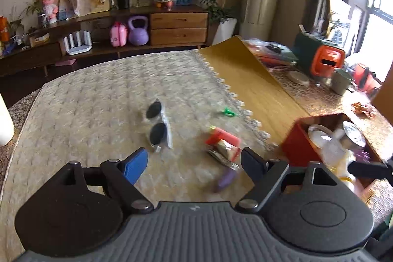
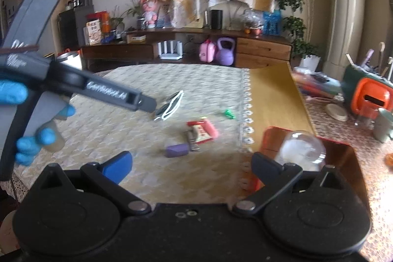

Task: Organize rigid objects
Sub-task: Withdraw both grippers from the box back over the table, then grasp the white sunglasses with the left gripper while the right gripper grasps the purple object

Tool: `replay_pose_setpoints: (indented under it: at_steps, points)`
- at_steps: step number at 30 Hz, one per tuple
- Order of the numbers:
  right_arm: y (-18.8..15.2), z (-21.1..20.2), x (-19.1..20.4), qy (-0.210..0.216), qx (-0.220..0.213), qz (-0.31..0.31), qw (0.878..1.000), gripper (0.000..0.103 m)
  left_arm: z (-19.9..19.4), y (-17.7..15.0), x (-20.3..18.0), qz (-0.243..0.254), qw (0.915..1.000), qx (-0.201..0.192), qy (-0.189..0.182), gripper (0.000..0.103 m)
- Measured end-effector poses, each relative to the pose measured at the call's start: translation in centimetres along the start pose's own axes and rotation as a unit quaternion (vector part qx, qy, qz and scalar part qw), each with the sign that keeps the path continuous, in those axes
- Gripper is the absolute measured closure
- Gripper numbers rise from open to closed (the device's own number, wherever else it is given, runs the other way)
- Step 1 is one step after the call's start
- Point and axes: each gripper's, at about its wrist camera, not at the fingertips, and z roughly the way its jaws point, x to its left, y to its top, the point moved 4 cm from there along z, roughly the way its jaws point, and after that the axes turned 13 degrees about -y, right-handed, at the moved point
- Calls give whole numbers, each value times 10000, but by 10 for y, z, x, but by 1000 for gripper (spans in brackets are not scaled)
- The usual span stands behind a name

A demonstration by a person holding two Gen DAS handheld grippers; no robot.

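Observation:
My left gripper (image 1: 194, 163) hangs open over the cream tablecloth with nothing between its fingers. Just ahead of it lie white-framed sunglasses (image 1: 158, 124), a red packet (image 1: 222, 141), a purple block (image 1: 224, 181) and a small green piece (image 1: 228, 112). My right gripper (image 2: 191, 166) is open and empty too, near the purple block (image 2: 177, 150) and the red packet (image 2: 203, 130). A red box (image 2: 343, 151) at its right holds a clear dome (image 2: 302, 149). In the right wrist view a blue-gloved hand (image 2: 12, 92) holds the left gripper (image 2: 145, 103) above the sunglasses (image 2: 172, 106).
The red box (image 1: 294, 139) contains several lidded and clear items. A folded-back yellow cloth corner (image 1: 245, 70) lies beyond it. An orange and green container (image 1: 326, 60), cups and clutter crowd the table's right side. A low wooden sideboard (image 1: 176, 26) runs along the far wall.

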Motion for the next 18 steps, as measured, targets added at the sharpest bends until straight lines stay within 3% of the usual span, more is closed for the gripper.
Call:
replay_pose_setpoints:
  at_steps: [8,18]
  points:
    - [-3,40,21,86,184,-166,9997,0,53,12,44,-220,9990,273,289,20]
    - [-6,88,44,199,426,-423,9980,5,112,8,74,-490,9974,479,227,20]
